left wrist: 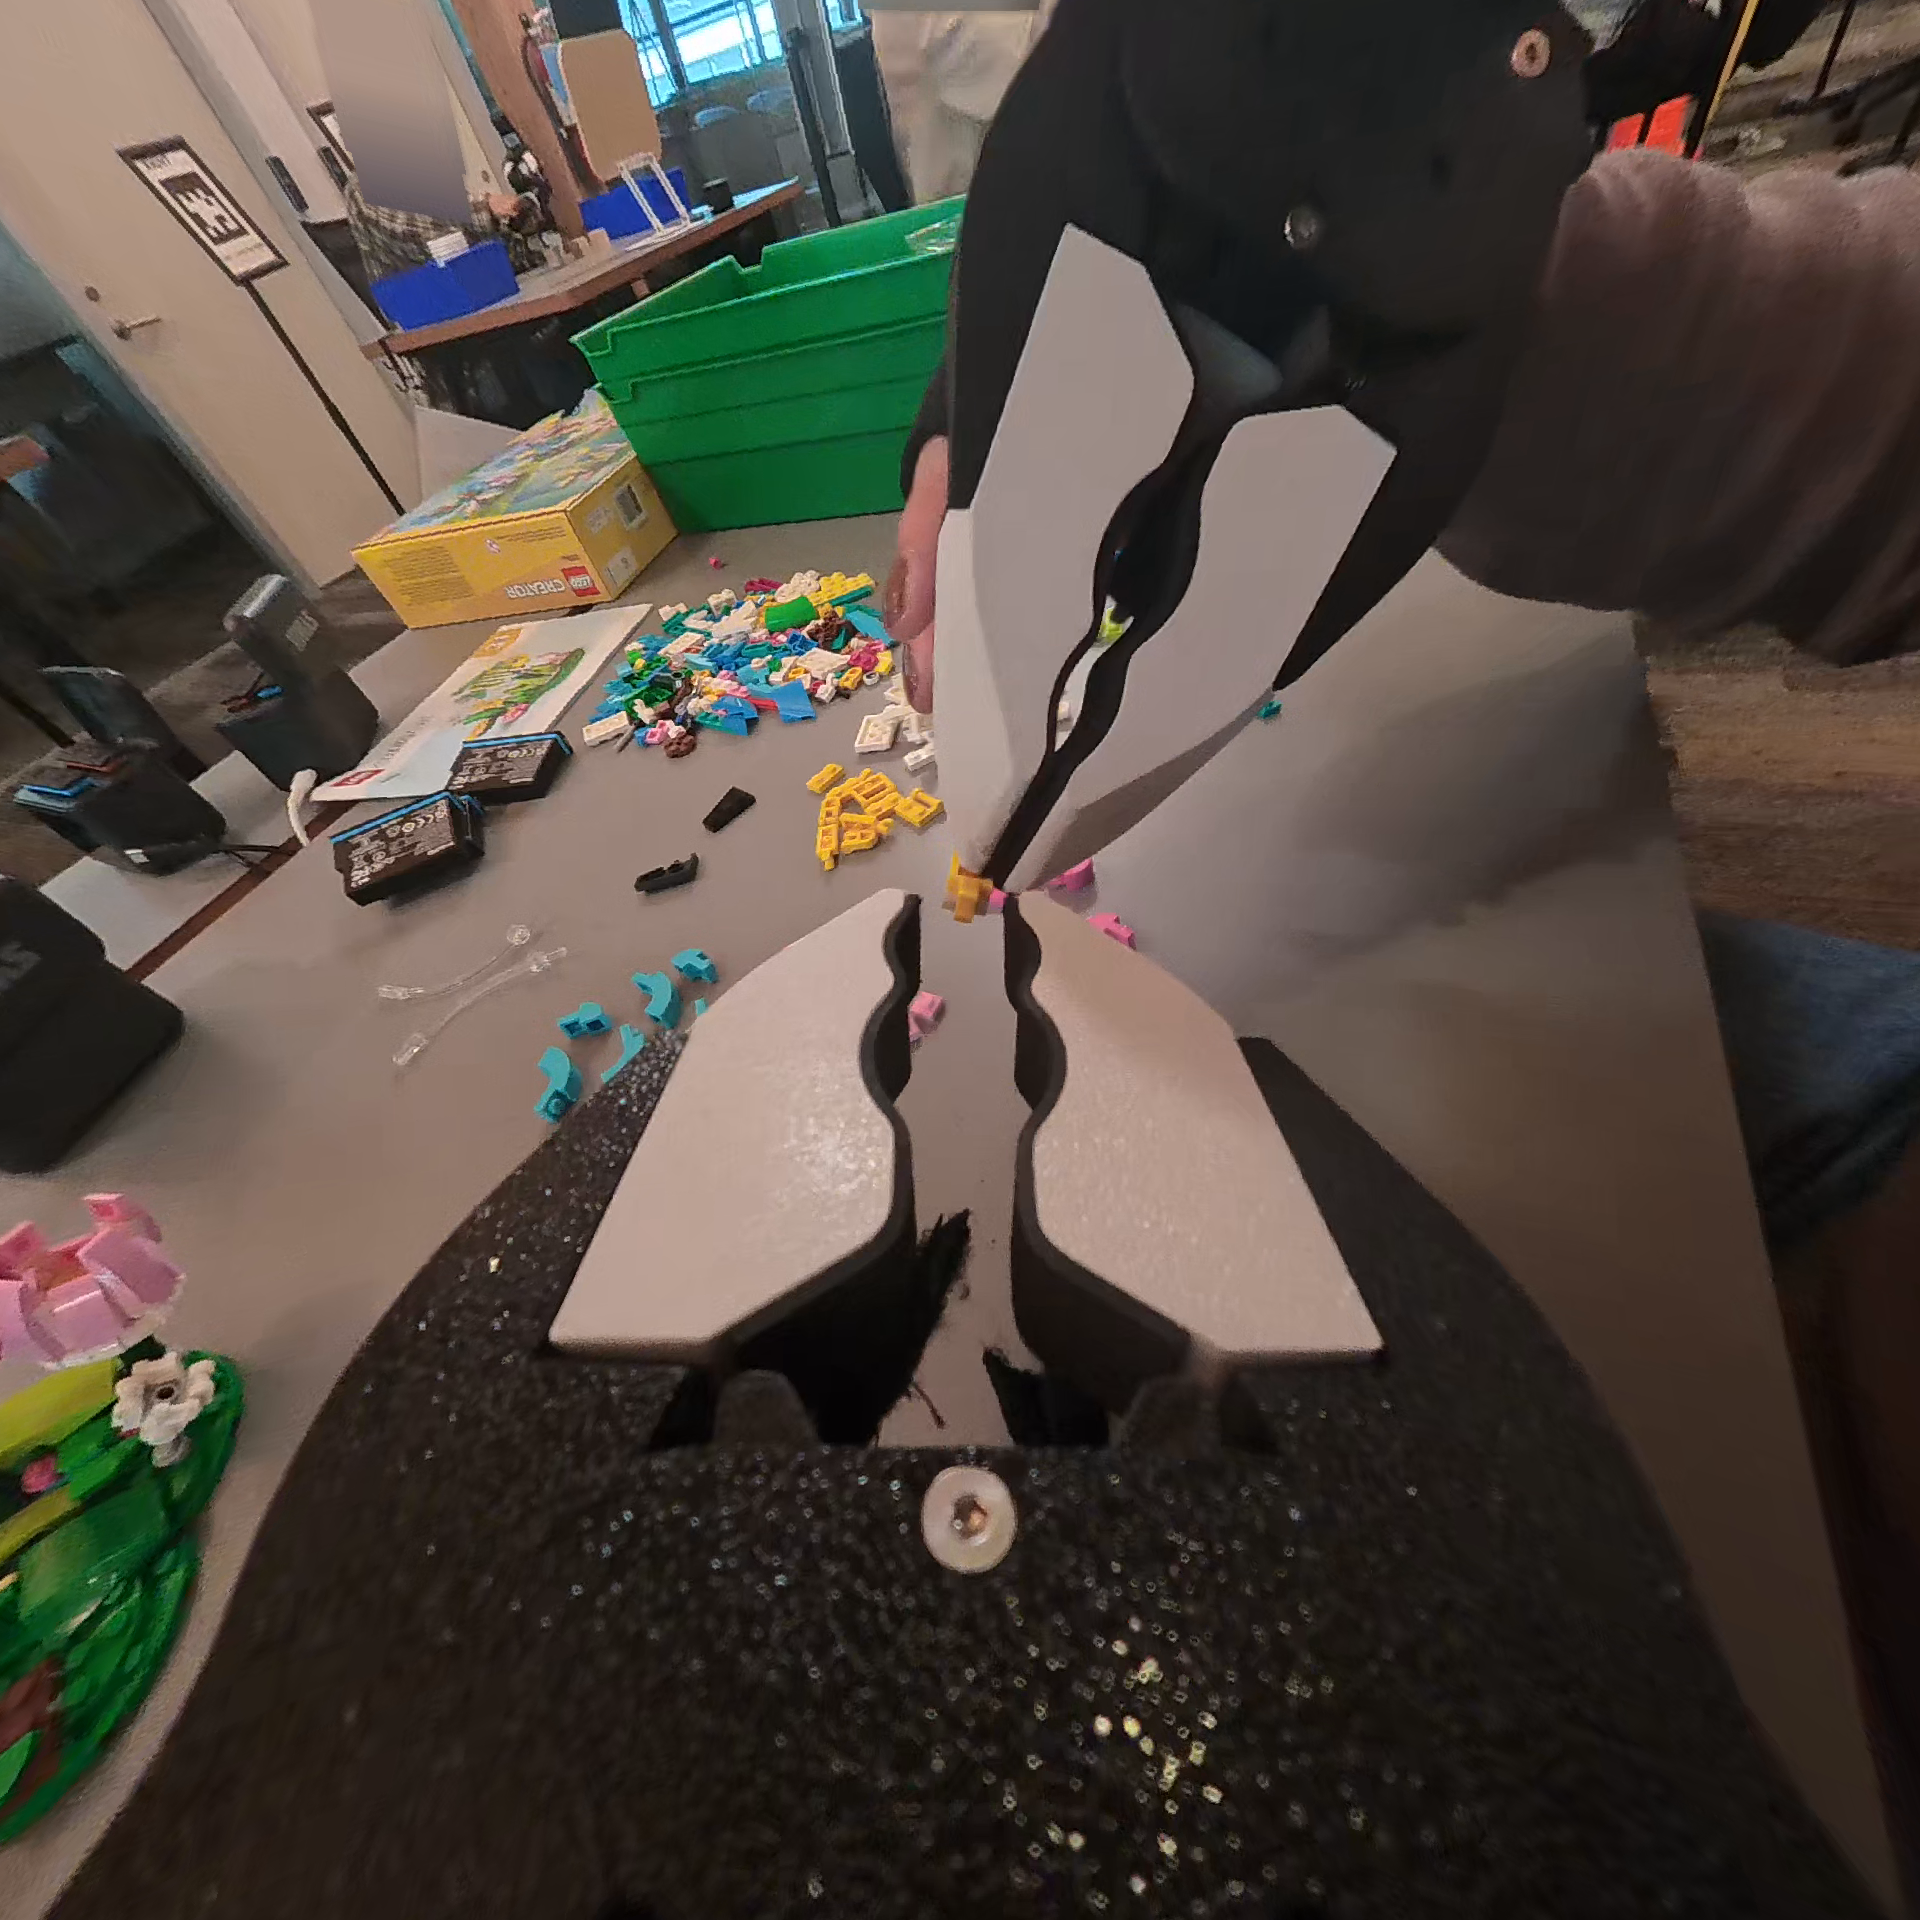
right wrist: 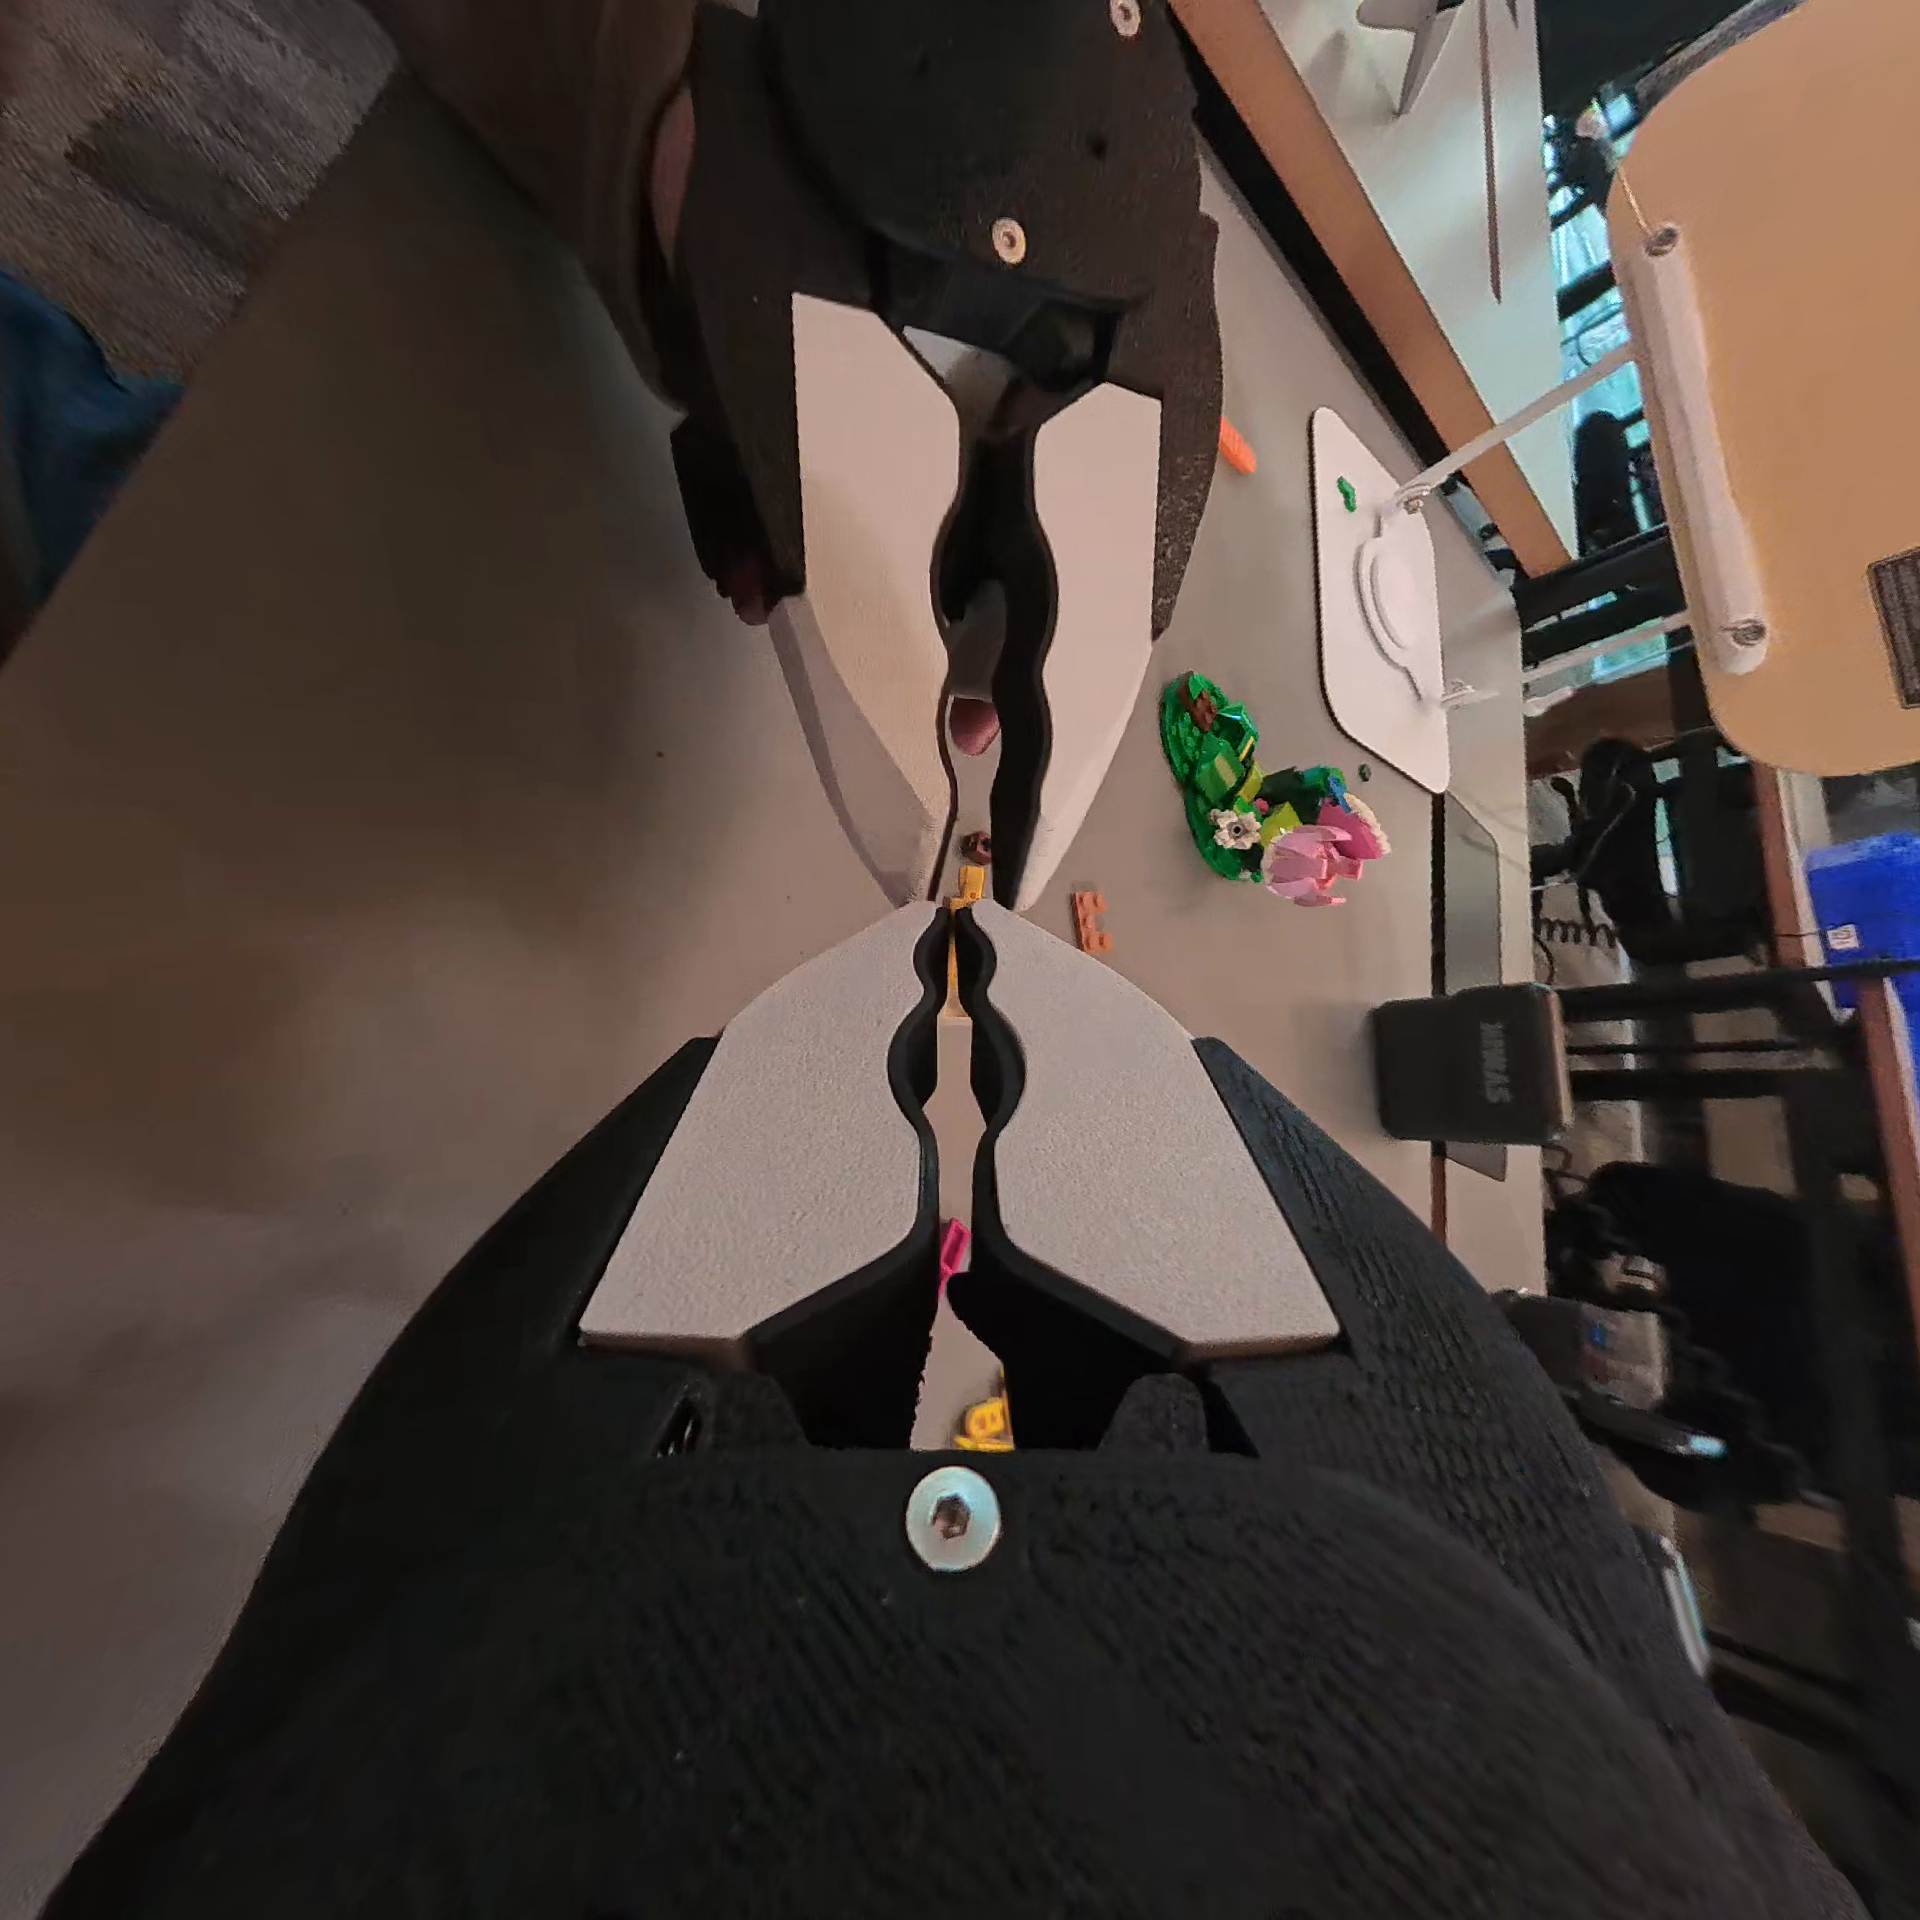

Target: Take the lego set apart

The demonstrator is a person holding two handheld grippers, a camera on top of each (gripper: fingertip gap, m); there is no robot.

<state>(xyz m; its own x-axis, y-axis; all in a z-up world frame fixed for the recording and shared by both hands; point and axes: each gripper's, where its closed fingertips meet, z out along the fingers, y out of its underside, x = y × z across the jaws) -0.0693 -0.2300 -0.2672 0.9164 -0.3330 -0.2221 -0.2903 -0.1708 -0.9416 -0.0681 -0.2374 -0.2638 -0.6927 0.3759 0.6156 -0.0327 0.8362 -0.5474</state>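
My right gripper (right wrist: pixel 953 916) is shut on a small yellow lego piece (right wrist: pixel 954 971) and holds it just above the grey table (left wrist: pixel 1403 935). In the left wrist view the right gripper (left wrist: pixel 992 883) comes down from above, with the yellow piece (left wrist: pixel 964 894) and a pink bit at its tips. My left gripper (left wrist: pixel 964 906) has its jaws a small gap apart, and its tips flank that piece. It also shows in the right wrist view (right wrist: pixel 971 896). The green and pink flower model (left wrist: pixel 94 1455) stands at the left.
A pile of loose bricks (left wrist: pixel 748 655), yellow pieces (left wrist: pixel 862 810), teal pieces (left wrist: pixel 623 1018) and clear rods (left wrist: pixel 468 987) lie ahead. A yellow box (left wrist: pixel 520 540), a booklet (left wrist: pixel 488 707), batteries (left wrist: pixel 410 847) and green bins (left wrist: pixel 769 384) stand farther back. Both grippers' tips are close together, under 4 cm apart.
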